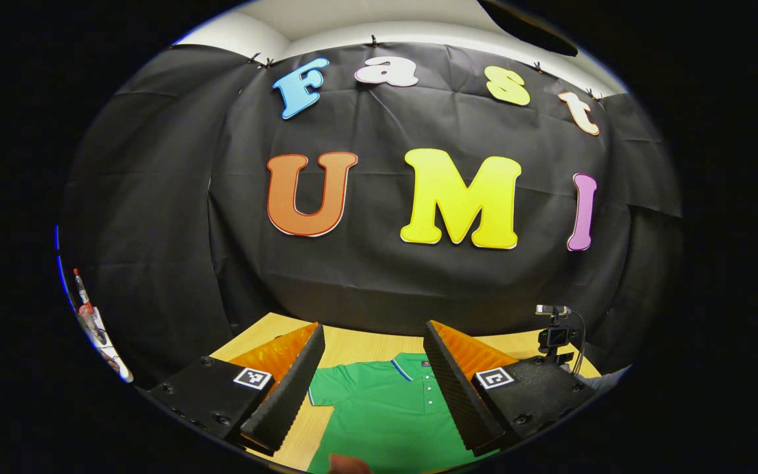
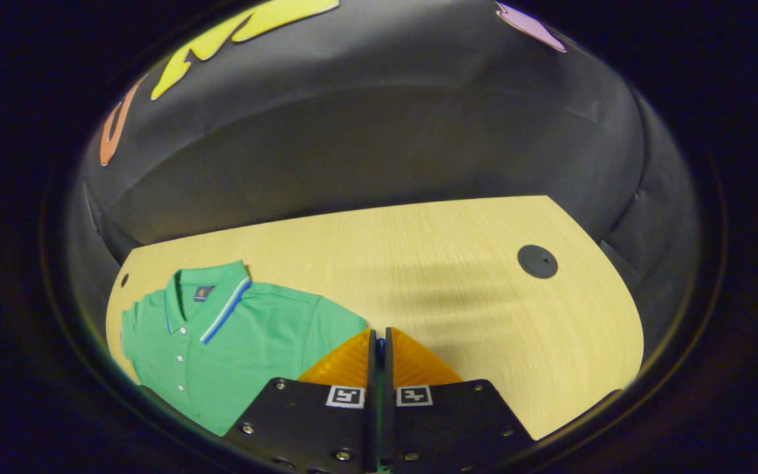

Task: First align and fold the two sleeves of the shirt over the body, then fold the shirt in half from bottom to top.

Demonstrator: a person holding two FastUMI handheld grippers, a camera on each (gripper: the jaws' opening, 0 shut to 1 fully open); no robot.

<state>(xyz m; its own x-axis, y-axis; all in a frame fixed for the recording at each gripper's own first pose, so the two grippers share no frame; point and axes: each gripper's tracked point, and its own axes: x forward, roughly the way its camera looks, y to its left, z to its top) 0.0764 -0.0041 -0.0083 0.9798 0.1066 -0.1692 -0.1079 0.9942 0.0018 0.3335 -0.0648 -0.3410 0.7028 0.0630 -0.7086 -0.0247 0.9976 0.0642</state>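
Your left gripper (image 1: 374, 368) gapes wide above the green knit polo shirt (image 1: 385, 415); your right gripper (image 2: 379, 342) is pinched closed at the shirt's sleeve edge, and I cannot tell whether it grips cloth.

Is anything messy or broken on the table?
Nothing stands out. The green shirt lies flat and smooth on the table, collar neat, sleeves not yet folded. No spills or damage show.

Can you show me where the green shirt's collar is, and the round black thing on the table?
shirt collar (image 2: 211, 296): right gripper view, on the striped collar flap.
round black cap (image 2: 537, 261): right gripper view, on its middle, set in the table top.
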